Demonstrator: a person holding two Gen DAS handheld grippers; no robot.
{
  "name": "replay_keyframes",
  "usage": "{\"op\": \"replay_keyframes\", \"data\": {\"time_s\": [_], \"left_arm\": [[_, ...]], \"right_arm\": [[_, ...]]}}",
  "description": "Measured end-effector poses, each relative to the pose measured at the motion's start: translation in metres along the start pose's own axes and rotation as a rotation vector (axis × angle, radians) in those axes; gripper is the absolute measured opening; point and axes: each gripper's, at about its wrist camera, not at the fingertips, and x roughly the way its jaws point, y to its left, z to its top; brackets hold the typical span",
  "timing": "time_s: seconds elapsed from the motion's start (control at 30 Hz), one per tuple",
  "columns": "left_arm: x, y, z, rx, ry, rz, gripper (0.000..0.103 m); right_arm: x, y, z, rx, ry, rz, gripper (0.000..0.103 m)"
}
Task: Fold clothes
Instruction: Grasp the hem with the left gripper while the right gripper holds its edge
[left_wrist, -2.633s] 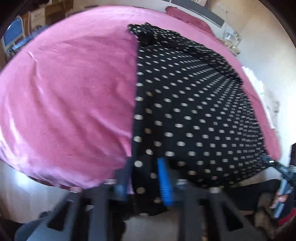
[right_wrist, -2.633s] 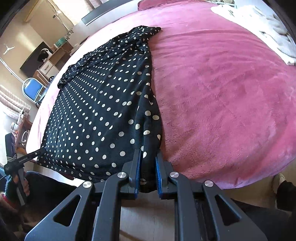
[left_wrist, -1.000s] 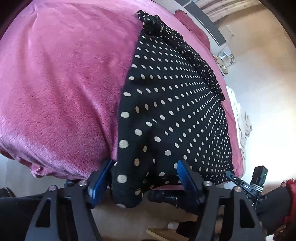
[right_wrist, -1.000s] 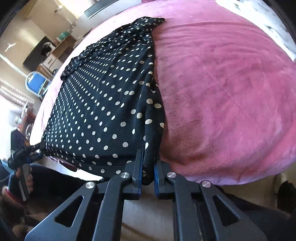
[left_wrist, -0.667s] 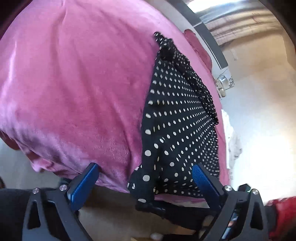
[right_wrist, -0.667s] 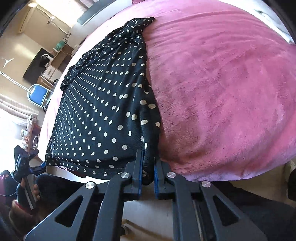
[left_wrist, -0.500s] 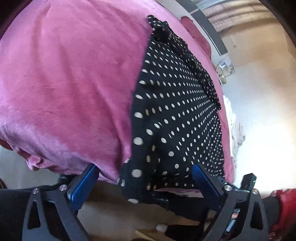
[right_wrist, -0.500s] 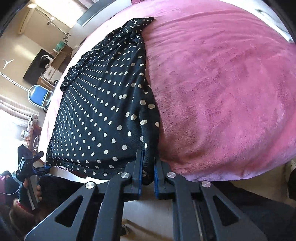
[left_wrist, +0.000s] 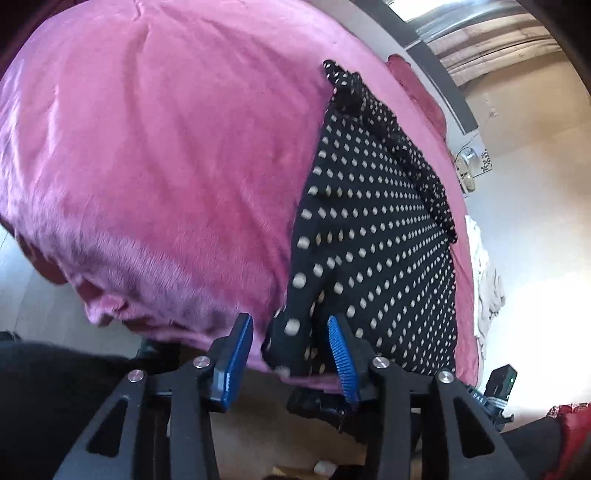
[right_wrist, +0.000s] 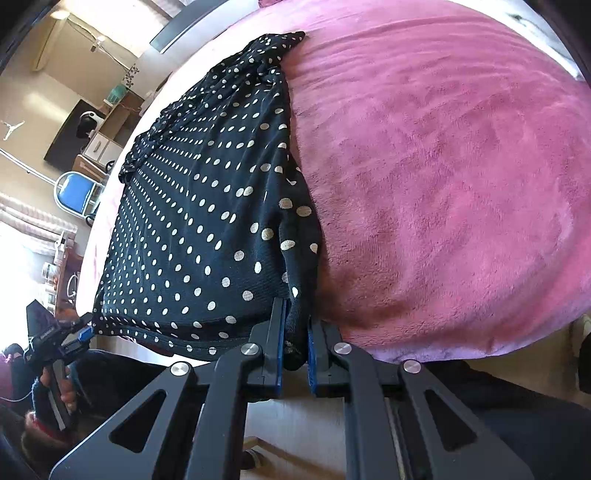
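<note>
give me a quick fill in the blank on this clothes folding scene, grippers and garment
1. The black garment is patterned with white ____.
2. It lies on a ____ blanket.
3. The right gripper is ____ on the garment's corner.
4. The left gripper has its jaws ____, a corner of the garment between them.

Missing words: dots; pink; shut; open

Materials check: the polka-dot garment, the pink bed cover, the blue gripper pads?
Polka-dot garment: thin, drapey woven, maybe crepe or chiffon; matte, fine crinkle, hangs limp over the bed edge. Pink bed cover: plush fleece or velour; brushed nap with sheen streaks. Blue pads: likely ribbed rubber or plastic; ridges visible.
</note>
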Motion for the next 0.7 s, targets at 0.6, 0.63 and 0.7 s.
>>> {"op": "replay_keyframes", "data": {"time_s": [0.6,0.63,0.7], "left_arm": [[0.003,-0.029,0.017,0.008,-0.036,-0.219,0.004],[0.005,-0.027,0.019,-0.018,-0.035,-0.250,0.004],[0.007,-0.026,0.024,-0.065,-0.035,-0.308,0.004]], "right_arm": [[-0.027,-0.011,0.002,0.136,-0.133,0.259,0.008],[-0.027,-0.015,0.003,0.167,-0.138,0.298,0.008],[-0.026,-0.026,0.003,0.243,-0.154,0.381,0.008]]}}
